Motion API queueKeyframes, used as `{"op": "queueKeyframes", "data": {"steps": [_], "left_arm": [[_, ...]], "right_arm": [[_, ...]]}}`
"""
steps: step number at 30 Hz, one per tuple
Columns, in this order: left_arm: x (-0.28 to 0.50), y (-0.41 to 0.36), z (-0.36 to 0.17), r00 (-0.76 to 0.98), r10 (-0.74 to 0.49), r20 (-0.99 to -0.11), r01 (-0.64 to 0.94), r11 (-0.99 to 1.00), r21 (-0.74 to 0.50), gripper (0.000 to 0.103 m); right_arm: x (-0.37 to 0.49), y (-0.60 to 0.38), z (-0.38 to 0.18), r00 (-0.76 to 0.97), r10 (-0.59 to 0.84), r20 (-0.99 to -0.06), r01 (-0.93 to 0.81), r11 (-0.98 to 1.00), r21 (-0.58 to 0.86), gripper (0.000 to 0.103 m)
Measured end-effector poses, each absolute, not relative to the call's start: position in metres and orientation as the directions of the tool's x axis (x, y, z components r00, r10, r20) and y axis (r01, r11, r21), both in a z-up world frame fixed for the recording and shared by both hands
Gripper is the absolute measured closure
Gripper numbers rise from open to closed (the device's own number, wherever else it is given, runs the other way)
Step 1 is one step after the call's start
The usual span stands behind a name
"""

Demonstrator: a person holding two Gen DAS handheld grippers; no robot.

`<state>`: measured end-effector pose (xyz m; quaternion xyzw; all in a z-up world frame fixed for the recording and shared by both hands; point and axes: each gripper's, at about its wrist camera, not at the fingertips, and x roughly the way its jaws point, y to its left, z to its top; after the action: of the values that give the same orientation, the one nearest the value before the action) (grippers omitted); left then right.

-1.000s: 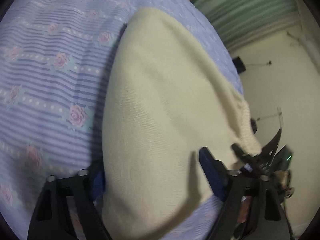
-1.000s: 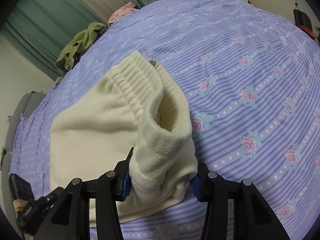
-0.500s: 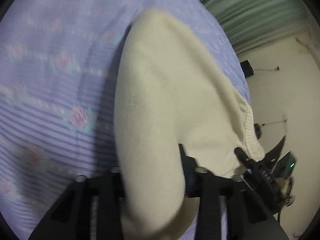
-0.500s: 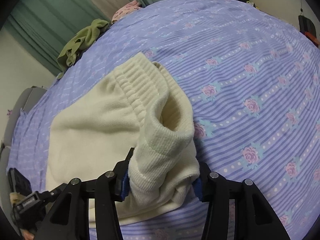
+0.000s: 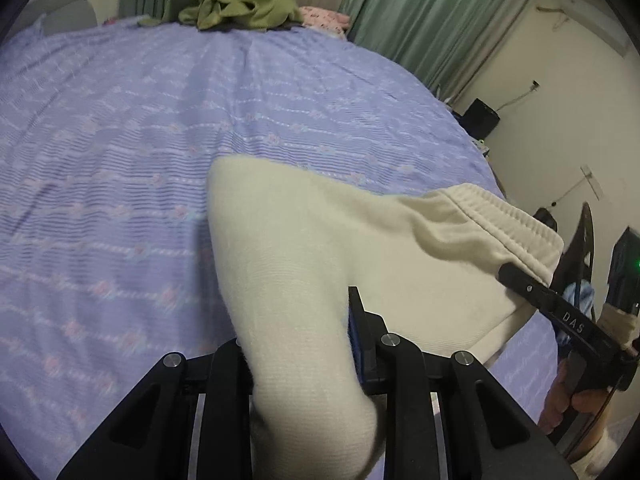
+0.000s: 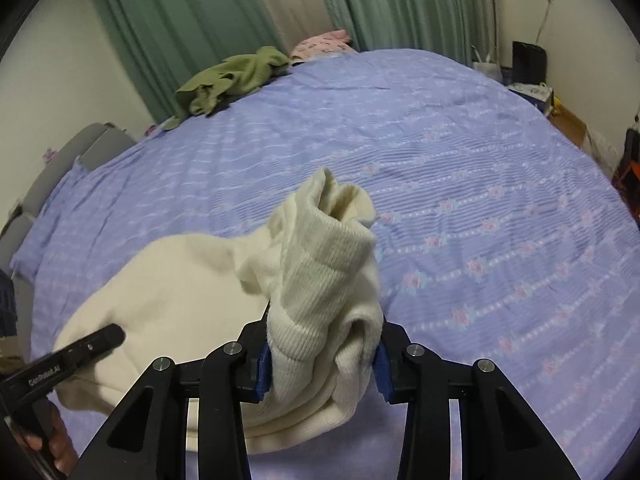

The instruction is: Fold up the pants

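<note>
cream pants [image 5: 304,248] clamped in both left hand-held gripper [image 5: 296,344] and right hand-held gripper [image 6: 322,350]

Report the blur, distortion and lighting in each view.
Left wrist view: bedsheet pattern smeared by motion blur, pants soft, tongs sharp. Right wrist view: crisper, ribbing on the pants readable. Both: strong fisheye curve, dark corners, dim flat indoor light.

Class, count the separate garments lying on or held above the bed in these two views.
3. The cream pants are clamped by both grippers near the camera. A green garment is crumpled at the bed's far edge; a pink one is beside it. Others may be hidden.
</note>
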<state>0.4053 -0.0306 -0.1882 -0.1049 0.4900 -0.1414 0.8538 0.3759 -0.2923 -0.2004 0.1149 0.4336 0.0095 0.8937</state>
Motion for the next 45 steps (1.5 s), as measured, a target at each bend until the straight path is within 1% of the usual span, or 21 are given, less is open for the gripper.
{"op": "queueKeyframes", "data": {"steps": [4,7,10,16,21,28,32,37,42,45], "left_arm": [[0.357,-0.025,-0.165,0.481,-0.332,-0.812,0.161,0.943,-0.291,0.077],[0.322,-0.007,-0.151,0.468,-0.346,-0.813,0.160,0.938,-0.307,0.077],[0.290,0.014,-0.133,0.459,-0.363,-0.811,0.145,0.931,-0.334,0.077],[0.229,0.051,-0.086,0.485,-0.348,-0.802,0.169,0.937,-0.304,0.077],[0.190,0.077,-0.055,0.546,-0.303,-0.781,0.142,0.952,-0.270,0.077],[0.153,0.118,-0.024,0.628,-0.220,-0.747,0.058,0.970,-0.237,0.077],[0.140,0.150,-0.018,0.659,-0.192,-0.727,-0.004,0.966,-0.258,0.077],[0.130,0.197,-0.021,0.668,-0.181,-0.722,-0.031,0.962,-0.270,0.077],[0.136,0.265,-0.033,0.652,-0.193,-0.733,-0.022,0.962,-0.273,0.077],[0.148,0.317,-0.039,0.623,-0.207,-0.754,-0.012,0.962,-0.274,0.077]], "right_arm": [[0.331,-0.277,-0.180,0.604,0.126,-0.787,0.063,0.977,0.204,0.063],[0.295,-0.260,-0.164,0.595,0.122,-0.794,0.058,0.979,0.193,0.064],[0.260,-0.241,-0.143,0.599,0.117,-0.792,0.047,0.982,0.180,0.064],[0.197,-0.199,-0.102,0.621,0.128,-0.774,0.025,0.983,0.182,0.064],[0.175,-0.172,-0.079,0.630,0.178,-0.756,-0.042,0.980,0.196,0.064],[0.161,-0.129,-0.055,0.661,0.262,-0.703,-0.165,0.965,0.204,0.064],[0.157,-0.098,-0.044,0.661,0.301,-0.688,-0.227,0.953,0.199,0.064],[0.147,-0.048,-0.040,0.665,0.316,-0.677,-0.283,0.945,0.164,0.064],[0.151,0.013,-0.051,0.643,0.322,-0.695,-0.281,0.943,0.177,0.064],[0.157,0.060,-0.061,0.633,0.304,-0.712,-0.245,0.951,0.188,0.064]]}}
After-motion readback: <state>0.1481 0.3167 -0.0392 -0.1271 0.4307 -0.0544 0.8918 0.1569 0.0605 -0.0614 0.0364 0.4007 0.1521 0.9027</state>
